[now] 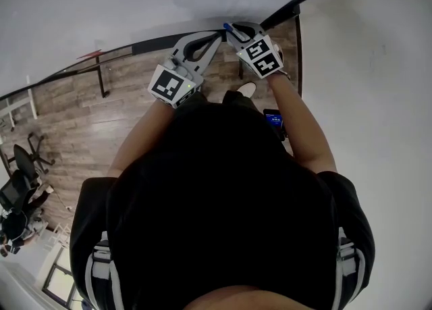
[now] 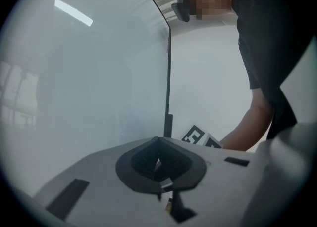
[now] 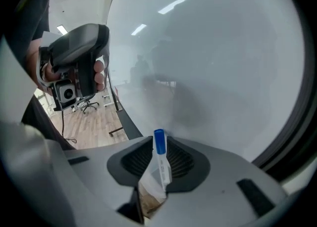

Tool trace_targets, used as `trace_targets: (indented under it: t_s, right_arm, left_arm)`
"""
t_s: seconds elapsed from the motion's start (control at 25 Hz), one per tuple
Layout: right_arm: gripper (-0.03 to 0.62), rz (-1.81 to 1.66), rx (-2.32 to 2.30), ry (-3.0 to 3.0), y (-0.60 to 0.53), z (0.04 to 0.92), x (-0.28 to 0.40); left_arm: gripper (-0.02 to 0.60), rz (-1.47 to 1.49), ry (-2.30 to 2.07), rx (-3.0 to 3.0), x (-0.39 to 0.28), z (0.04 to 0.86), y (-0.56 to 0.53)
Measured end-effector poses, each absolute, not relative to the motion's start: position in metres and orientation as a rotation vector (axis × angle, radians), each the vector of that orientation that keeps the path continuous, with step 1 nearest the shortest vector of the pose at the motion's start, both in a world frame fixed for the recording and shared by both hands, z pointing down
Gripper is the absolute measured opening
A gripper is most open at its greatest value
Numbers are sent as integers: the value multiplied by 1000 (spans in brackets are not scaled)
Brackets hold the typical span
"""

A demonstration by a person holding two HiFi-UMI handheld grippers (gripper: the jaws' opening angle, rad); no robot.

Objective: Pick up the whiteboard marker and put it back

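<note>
While we stand close to the whiteboard (image 1: 135,5), our right gripper (image 3: 159,159) has its jaws closed on the whiteboard marker (image 3: 163,167), gripping its white barrel between the dark ribbed pads. The marker sits nearly upright in the right gripper view, and its blue cap (image 3: 159,141) sticks out past the jaw tips toward the pale board surface. We cannot tell whether the cap touches the board.

Our left gripper (image 2: 158,164) has its jaws drawn together with only a thin slit between the pads, and nothing is held in them. It also points at the board, just left of the board's dark vertical frame edge (image 2: 168,87).

From the head view, we see both grippers raised in front of us with their tips near each other, the left one slightly lower. The marker's blue end shows at the right gripper's tip. Below the board lies a wooden plank floor (image 1: 101,119), and an office chair (image 1: 27,160) stands well off to the left. A plain white wall (image 1: 371,65) fills the right side.
</note>
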State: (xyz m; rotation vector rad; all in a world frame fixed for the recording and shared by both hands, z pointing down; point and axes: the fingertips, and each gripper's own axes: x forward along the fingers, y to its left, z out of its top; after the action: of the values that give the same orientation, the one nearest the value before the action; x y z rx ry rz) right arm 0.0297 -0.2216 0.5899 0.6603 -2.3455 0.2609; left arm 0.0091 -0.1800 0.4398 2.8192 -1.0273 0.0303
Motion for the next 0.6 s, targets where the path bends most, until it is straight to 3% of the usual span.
trace_targets:
  t_s: [0.6]
  right_arm:
    - [80, 181, 632, -2295, -222, 607, 24]
  left_arm:
    - [4, 44, -1054, 2791, 3, 443, -180]
